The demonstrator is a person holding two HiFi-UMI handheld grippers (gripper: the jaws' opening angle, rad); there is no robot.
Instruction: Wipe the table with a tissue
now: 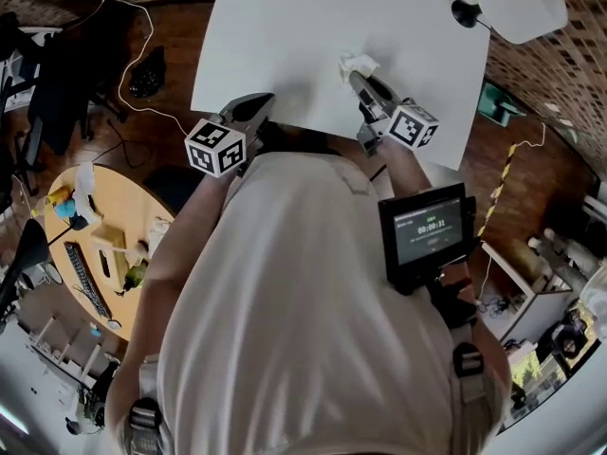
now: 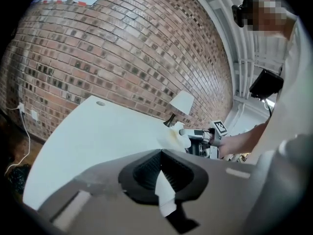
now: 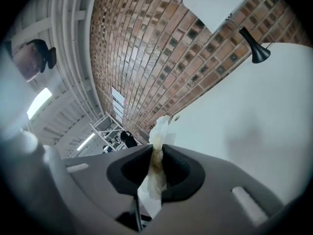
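Right claw (image 1: 357,77) pinches a crumpled tissue (image 1: 358,63), wad protruding to wipe the white surface (image 1: 285,27); left claw (image 1: 262,100), pressed together, idles.

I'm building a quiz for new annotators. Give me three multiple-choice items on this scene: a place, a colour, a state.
1. Where does the lamp stand? A. On the floor. B. By the far right corner of the table. C. Mid-table.
2. What colour is the table? A. White. B. Black. C. Green.
3. How is the right hand-held gripper? A. Open, empty. B. Lying on the table. C. Shut on the tissue.
Answers: B, its black base sits by that corner; A, the top shows plain white; C, the tissue is pinched between its jaws.
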